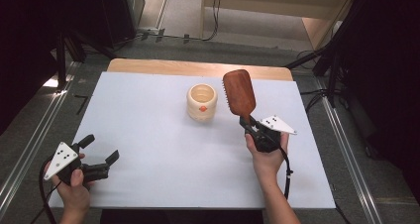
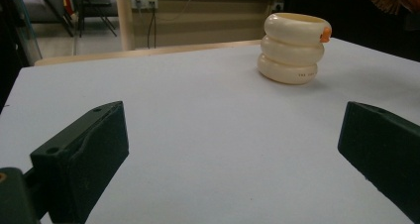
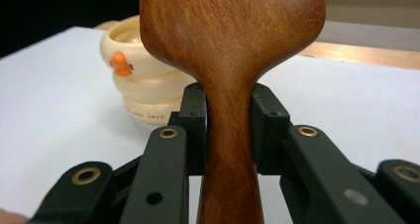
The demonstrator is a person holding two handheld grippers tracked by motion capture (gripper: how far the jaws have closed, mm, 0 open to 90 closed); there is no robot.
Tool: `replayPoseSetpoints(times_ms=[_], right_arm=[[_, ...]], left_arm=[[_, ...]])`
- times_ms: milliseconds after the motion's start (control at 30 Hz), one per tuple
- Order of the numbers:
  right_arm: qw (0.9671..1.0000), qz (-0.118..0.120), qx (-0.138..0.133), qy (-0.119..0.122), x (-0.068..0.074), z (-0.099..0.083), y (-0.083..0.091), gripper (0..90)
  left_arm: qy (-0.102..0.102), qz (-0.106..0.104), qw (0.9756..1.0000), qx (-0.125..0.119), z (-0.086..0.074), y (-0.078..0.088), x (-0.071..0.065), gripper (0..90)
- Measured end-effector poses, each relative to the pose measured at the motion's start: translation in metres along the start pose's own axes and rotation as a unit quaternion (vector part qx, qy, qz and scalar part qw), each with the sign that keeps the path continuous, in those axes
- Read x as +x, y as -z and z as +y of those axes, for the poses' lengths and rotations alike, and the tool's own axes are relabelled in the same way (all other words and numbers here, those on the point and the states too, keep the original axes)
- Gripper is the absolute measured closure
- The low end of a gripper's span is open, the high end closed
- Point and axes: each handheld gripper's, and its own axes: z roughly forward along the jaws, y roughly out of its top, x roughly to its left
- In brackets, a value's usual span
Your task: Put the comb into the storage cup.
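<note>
Beside the cup, right tool grips upright hairbrush; left tool open

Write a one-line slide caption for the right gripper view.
Right gripper clamps a wooden hairbrush by its handle, cream ringed cup behind.

So the high view sits up above the near edge of the table, looking forward and down, far enough back to take in the whole top plus both hands coming in from the bottom. The left gripper view rides low on the left tool, barely above the surface, facing across to the cream ringed cup a fair way off. The right gripper view looks along the right tool, super close on the wooden brush, with that same cup just behind it. All three share the cup and the surface around it.
</note>
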Motion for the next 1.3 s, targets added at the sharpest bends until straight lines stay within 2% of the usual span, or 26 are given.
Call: replayPoseSetpoints(times_ms=[133, 200, 367, 467, 600, 833, 967, 1300], right_arm=[[1.0, 0.004, -0.002, 0.004, 0.0, 0.0, 0.003, 70.0], [1.0, 0.006, -0.006, 0.001, 0.0, -0.002, 0.004, 70.0], [0.9999, 0.015, -0.007, 0.004, 0.004, -0.006, 0.007, 70.0], [0.9997, 0.017, -0.01, 0.012, 0.007, -0.006, 0.01, 70.0], [0.9996, 0.02, -0.018, 0.011, 0.009, -0.004, 0.012, 70.0], [0.9993, 0.026, -0.023, 0.012, 0.012, -0.003, 0.015, 70.0], [0.999, 0.031, -0.028, 0.016, 0.014, -0.002, 0.017, 69.9], [0.9983, 0.043, -0.032, 0.023, 0.022, -0.001, 0.018, 69.9]], left_arm=[[-0.023, 0.001, 0.9997, 0.002, 0.007, -0.001, -0.007, 0.0], [-0.026, -0.004, 0.9996, 0.0, 0.011, -0.001, -0.012, 0.0], [-0.027, -0.018, 0.9995, -0.002, 0.02, -0.006, -0.02, 0.0], [-0.033, -0.029, 0.999, 0.0, 0.026, -0.012, -0.026, 0.0], [-0.04, -0.043, 0.9983, 0.001, 0.034, -0.018, -0.035, 0.0], [-0.05, -0.057, 0.9971, -0.003, 0.048, -0.031, -0.047, 0.0], [-0.046, -0.07, 0.9964, -0.01, 0.056, -0.038, -0.053, 0.0], [-0.051, -0.103, 0.9933, -0.013, 0.065, -0.06, -0.071, 0.0]])
